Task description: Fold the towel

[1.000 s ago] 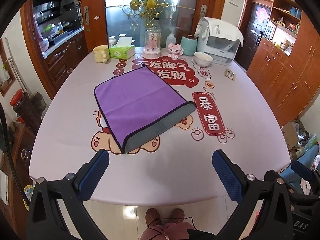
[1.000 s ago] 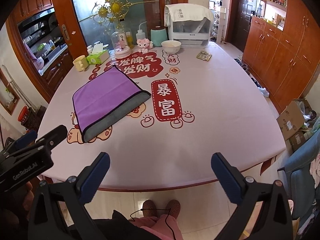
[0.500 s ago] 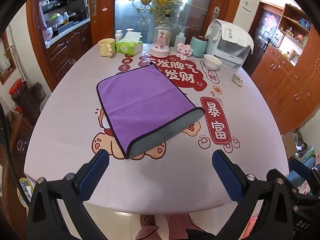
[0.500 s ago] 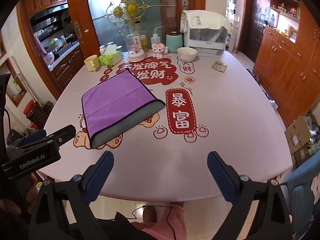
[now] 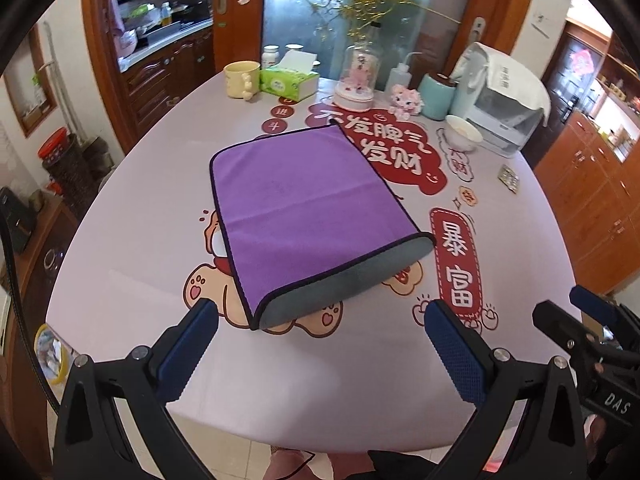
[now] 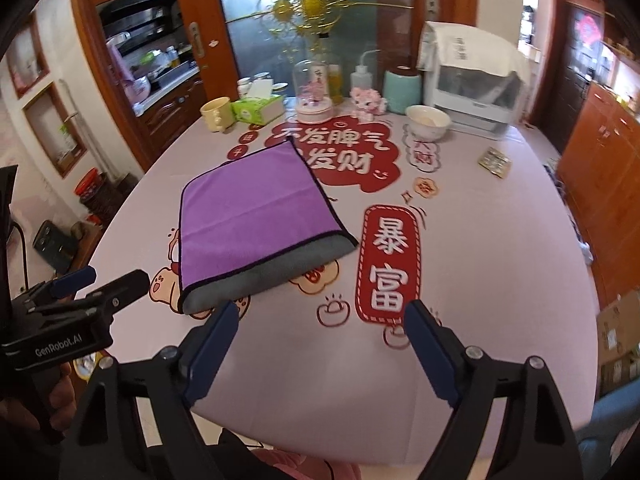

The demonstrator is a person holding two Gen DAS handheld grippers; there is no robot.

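Note:
A purple towel [image 5: 296, 204] with a grey underside lies folded once on the pink table [image 5: 132, 240]; its grey fold edge faces me. It also shows in the right wrist view [image 6: 252, 216]. My left gripper [image 5: 320, 320] is open and empty, above the table's near edge just short of the towel's grey edge. My right gripper [image 6: 320, 320] is open and empty, near the towel's right front corner. The left gripper's body [image 6: 60, 320] shows at the left of the right wrist view.
At the table's far side stand a yellow mug [image 5: 240, 80], a green tissue box [image 5: 288, 80], a glass dome [image 5: 360, 80], a teal jar [image 5: 438, 96], a white bowl [image 5: 464, 132] and a covered white appliance [image 5: 504, 96]. Wooden cabinets [image 5: 592, 200] stand at the right.
Both grippers have moved forward over the table's near edge, closer to the towel. The towel has not moved. Both stay open.

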